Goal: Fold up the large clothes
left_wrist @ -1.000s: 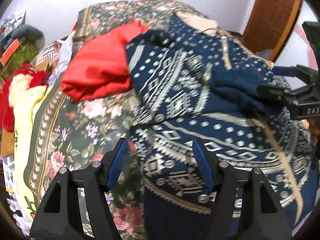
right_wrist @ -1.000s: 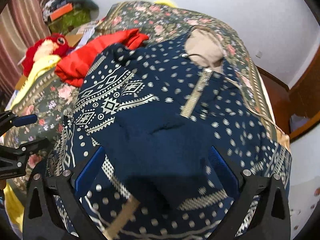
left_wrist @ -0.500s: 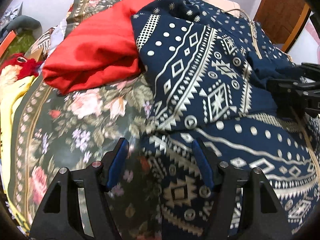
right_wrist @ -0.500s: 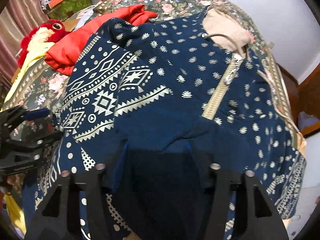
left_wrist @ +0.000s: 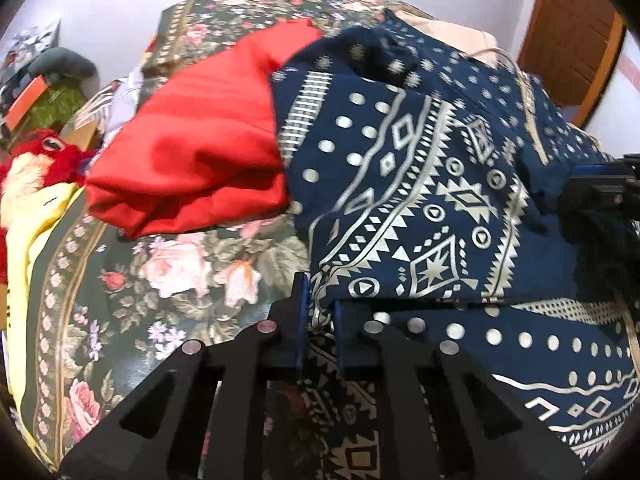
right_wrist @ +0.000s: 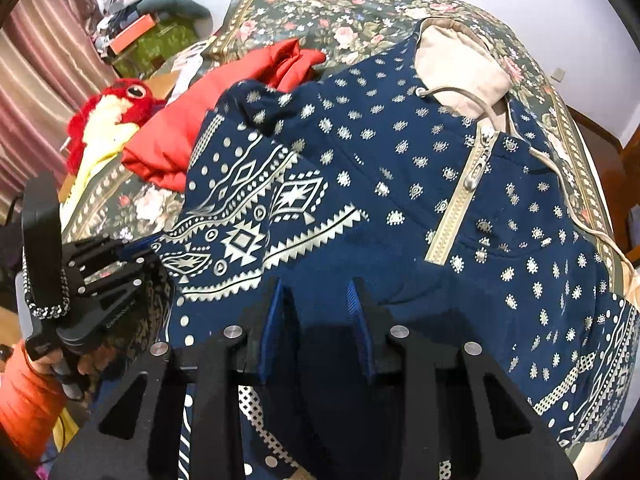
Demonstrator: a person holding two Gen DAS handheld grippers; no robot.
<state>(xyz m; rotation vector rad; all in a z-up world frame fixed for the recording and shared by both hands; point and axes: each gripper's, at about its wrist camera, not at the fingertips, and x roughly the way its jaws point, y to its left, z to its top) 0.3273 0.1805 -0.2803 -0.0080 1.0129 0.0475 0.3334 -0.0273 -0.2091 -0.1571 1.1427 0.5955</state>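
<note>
Both wrist views sit close over the bed, facing the far wall, sharing the hoodie and red cloth

Your left hand-held gripper is pinched nearly shut on a fold of fabric. Your right hand-held gripper clamps dark cloth between its narrowed blue pads.

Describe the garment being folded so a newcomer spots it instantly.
Start at the floral bedspread. Covering most of it lies the navy hoodie, with a beige zipper and hood lining. Unlike the plain red garment beside it, it's printed with pale geometric bands and dots.
</note>
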